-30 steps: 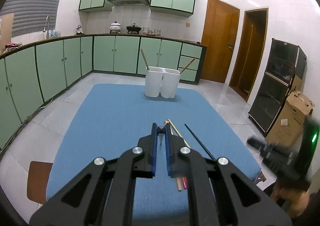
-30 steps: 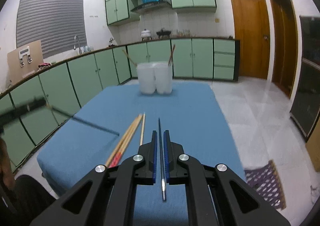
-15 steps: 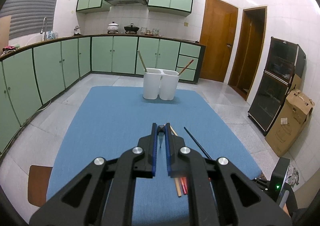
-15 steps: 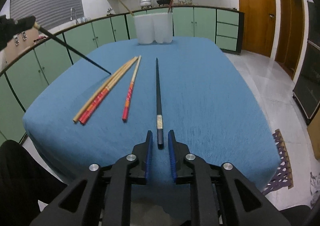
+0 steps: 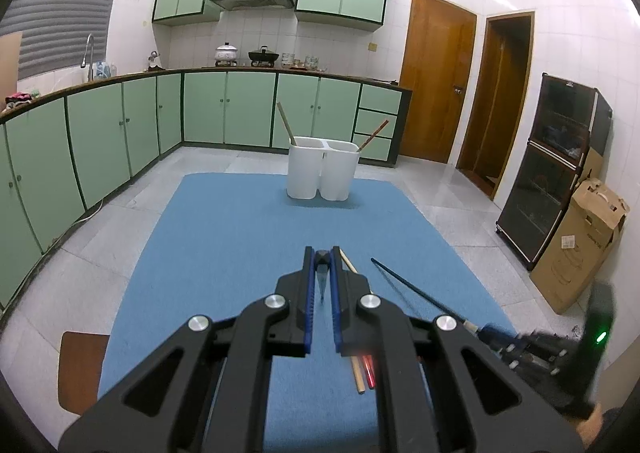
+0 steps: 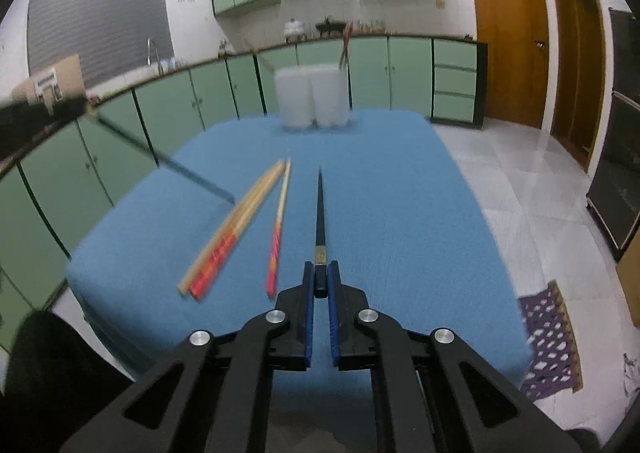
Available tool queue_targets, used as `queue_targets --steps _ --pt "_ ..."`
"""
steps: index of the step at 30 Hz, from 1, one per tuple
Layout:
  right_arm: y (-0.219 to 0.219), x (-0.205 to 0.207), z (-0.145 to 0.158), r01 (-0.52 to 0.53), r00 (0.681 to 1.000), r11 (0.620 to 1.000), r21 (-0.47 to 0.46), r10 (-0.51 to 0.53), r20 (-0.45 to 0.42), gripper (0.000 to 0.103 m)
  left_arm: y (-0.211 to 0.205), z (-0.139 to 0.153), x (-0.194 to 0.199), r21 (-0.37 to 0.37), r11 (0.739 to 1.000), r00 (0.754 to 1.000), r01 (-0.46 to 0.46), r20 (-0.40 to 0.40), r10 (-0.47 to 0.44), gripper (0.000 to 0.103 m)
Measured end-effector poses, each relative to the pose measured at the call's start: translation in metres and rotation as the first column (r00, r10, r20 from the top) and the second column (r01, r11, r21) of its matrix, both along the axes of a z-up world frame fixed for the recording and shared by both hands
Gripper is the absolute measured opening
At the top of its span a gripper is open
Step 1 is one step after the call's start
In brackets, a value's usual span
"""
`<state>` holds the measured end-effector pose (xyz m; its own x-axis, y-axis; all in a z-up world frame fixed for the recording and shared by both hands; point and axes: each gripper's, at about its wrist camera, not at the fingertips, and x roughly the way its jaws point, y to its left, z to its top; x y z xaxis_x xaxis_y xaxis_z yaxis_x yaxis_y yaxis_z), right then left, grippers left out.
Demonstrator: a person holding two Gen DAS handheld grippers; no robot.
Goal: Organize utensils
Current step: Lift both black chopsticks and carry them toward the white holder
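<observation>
Left hand-held gripper [image 5: 322,265]: clamped on black chopstick [image 5: 321,285]; right hand-held gripper [image 6: 320,277]: clamped on second black chopstick's [image 6: 319,213] butt end; wooden chopsticks [image 6: 244,209] just left of right gripper on blue counter [image 6: 400,193]; white holder [image 5: 322,169] far ahead.

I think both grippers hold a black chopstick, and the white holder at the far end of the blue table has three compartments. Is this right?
Not quite: the white holder has two compartments, as the left wrist view shows. The rest stands: the left gripper and the right gripper each hold a black chopstick.

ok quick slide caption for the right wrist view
Right gripper closes around the black chopstick on the blue mat, wooden chopsticks alongside.
</observation>
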<state>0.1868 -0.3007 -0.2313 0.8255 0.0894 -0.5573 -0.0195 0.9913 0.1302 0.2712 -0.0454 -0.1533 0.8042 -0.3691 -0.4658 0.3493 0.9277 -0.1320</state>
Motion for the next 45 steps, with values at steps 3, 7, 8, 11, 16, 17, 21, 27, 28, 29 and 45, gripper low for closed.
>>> queue_targets --steps 3,7,8,11,16,17,21,27,28,29,45 --pt "-0.001 0.003 0.029 -0.002 0.999 1.0 0.009 0.001 0.047 0.006 0.001 0.003 0.003 -0.005 1.0 1.0 0.001 -0.004 -0.001 0.006" --pt "0.0 0.019 0.058 -0.017 0.996 1.0 -0.005 0.017 0.085 0.006 0.002 0.007 0.008 -0.007 1.0 1.0 0.008 -0.004 -0.008 0.006" --pt "0.0 0.025 0.066 -0.024 0.996 1.0 -0.012 0.025 0.091 0.006 0.002 0.008 0.01 -0.007 1.0 1.0 0.01 -0.005 -0.01 0.006" --pt "-0.001 0.043 0.08 -0.039 0.995 0.999 -0.024 0.041 0.091 0.006 0.0 0.011 0.018 -0.001 1.0 1.0 0.018 -0.007 -0.018 0.006" --pt "-0.001 0.075 0.104 -0.076 0.994 0.996 -0.044 0.079 0.08 0.006 -0.005 0.018 0.03 0.005 0.999 0.999 0.038 -0.016 -0.038 0.006" --pt "0.0 0.084 0.109 -0.088 0.993 0.995 -0.051 0.092 0.072 0.006 -0.006 0.02 0.034 0.006 0.999 0.999 0.041 -0.018 -0.041 0.006" --pt "0.006 0.117 0.124 -0.135 0.99 0.988 -0.077 0.138 0.035 0.006 -0.013 0.026 0.049 0.014 0.998 0.998 0.06 -0.024 -0.06 0.006" --pt "0.012 0.152 0.137 -0.177 0.984 0.98 -0.093 0.179 0.009 0.006 -0.027 0.035 0.071 0.024 0.996 0.996 0.082 -0.032 -0.082 0.006" --pt "0.012 0.155 0.138 -0.18 0.983 0.979 -0.093 0.181 0.006 0.006 -0.029 0.036 0.075 0.023 0.996 0.996 0.084 -0.035 -0.083 0.006" --pt "0.013 0.161 0.14 -0.182 0.983 0.979 -0.095 0.183 0.003 0.006 -0.03 0.038 0.08 0.02 0.996 0.996 0.087 -0.039 -0.086 0.006" --pt "0.011 0.206 0.195 -0.208 0.977 0.97 -0.129 0.213 0.03 0.006 -0.034 0.085 0.141 0.048 0.996 0.997 0.07 0.013 -0.071 0.006"
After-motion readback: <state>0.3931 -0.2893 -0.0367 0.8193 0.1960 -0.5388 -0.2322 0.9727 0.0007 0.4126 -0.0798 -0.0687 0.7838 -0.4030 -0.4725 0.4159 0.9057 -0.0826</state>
